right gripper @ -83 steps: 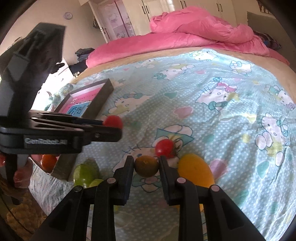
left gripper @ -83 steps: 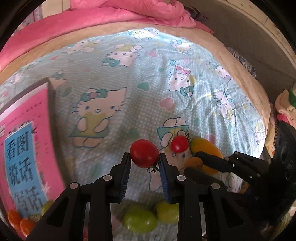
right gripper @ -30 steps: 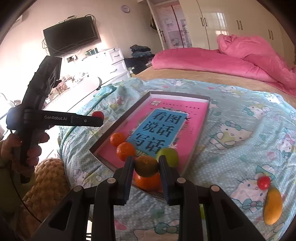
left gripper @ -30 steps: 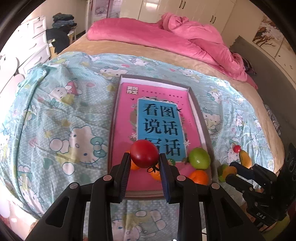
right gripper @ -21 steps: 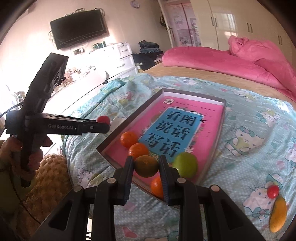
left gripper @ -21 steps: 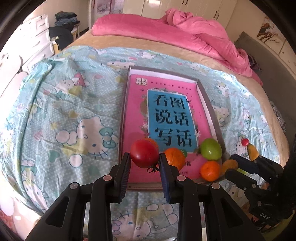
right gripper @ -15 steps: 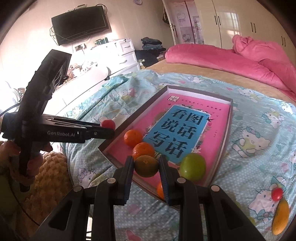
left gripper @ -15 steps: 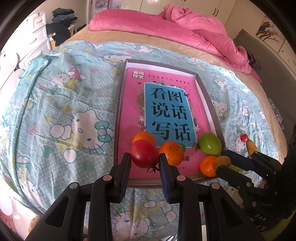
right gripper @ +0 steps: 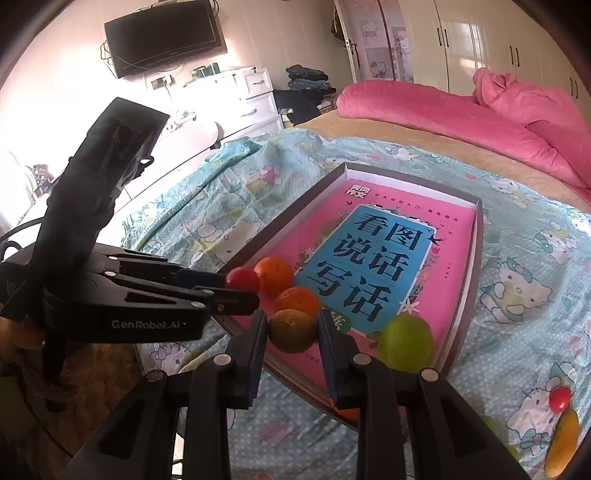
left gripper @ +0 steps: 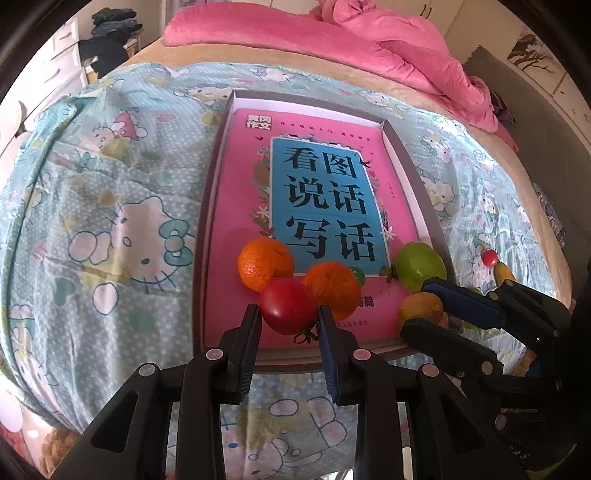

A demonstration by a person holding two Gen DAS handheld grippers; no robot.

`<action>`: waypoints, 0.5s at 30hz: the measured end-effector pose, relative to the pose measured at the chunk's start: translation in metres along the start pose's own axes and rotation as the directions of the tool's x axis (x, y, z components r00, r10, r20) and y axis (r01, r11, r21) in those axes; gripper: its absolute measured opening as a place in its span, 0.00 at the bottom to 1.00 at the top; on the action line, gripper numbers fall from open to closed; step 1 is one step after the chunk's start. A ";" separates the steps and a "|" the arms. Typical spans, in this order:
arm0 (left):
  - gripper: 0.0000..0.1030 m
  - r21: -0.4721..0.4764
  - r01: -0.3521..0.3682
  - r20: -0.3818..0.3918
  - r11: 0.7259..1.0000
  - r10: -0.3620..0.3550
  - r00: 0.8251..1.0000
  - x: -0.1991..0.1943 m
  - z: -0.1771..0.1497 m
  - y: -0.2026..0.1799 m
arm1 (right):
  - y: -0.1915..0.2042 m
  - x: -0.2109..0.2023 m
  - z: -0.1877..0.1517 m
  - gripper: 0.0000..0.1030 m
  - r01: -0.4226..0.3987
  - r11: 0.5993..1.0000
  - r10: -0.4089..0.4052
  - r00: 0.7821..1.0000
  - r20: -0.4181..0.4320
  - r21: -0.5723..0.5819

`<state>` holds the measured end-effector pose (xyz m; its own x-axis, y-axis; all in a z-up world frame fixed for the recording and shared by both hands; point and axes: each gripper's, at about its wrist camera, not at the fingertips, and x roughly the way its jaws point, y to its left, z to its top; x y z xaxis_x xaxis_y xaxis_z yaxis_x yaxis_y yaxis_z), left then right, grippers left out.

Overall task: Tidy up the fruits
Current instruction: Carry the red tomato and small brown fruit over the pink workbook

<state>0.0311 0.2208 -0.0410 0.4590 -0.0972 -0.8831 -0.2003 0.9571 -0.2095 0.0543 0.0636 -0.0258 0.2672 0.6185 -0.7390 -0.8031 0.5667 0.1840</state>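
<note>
The left tongs [left gripper: 288,321] are shut tight on a red tomato [left gripper: 288,305]. The right tongs [right gripper: 291,332] are shut tight on a dull orange-green fruit [right gripper: 291,329]. Both fruits hang just over the near end of the shallow box [left gripper: 424,192], which lies on the bed [left gripper: 110,206] with a pink book [left gripper: 325,199] inside it.

Some of the job looks done. Two oranges [left gripper: 264,262] and a green fruit [left gripper: 419,264] already sit in the near end of the box, close together. The two held fruits are not set down yet.

More is left. A small red tomato [right gripper: 559,398] and a long yellow fruit [right gripper: 563,448] lie on the sheet by the near right corner of the bed, well apart from the box.

The right view shows the room: a TV [right gripper: 162,35] on the wall and white drawers [right gripper: 243,96]. It also shows the left tongs from the side. The left view shows the right tongs from the side, and the whole box from above. In the right view, something orange peeks out under the right tongs; I cannot tell what it is.
</note>
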 end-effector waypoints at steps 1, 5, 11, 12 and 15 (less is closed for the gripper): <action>0.30 0.001 -0.003 -0.003 1.000 0.003 1.000 0.002 0.000 -0.001 | 0.000 0.001 0.000 0.27 0.003 1.000 -0.003 1.000 -0.001 -0.001; 0.30 0.004 -0.005 -0.012 1.000 0.005 1.000 0.007 0.001 -0.003 | -0.002 0.007 -0.002 0.27 0.005 1.000 -0.005 1.000 -0.014 0.007; 0.30 0.005 -0.012 -0.023 1.000 0.012 1.000 0.013 0.000 -0.003 | -0.005 0.013 -0.006 0.27 0.023 1.000 -0.022 0.999 -0.031 0.009; 0.30 0.004 -0.012 -0.024 1.000 0.012 1.000 0.013 -0.001 -0.003 | -0.006 0.014 -0.006 0.27 0.024 1.000 -0.023 0.999 -0.034 0.011; 0.30 0.003 -0.011 -0.031 1.000 0.011 0.999 0.016 -0.001 -0.003 | -0.007 0.017 -0.007 0.27 0.028 1.000 -0.027 0.999 -0.044 0.014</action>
<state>0.0384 0.2164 -0.0550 0.4301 -0.0946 -0.8978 -0.2032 0.9588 -0.1984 0.0609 0.0659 -0.0444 0.2653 0.5782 -0.7716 -0.7880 0.5912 0.1720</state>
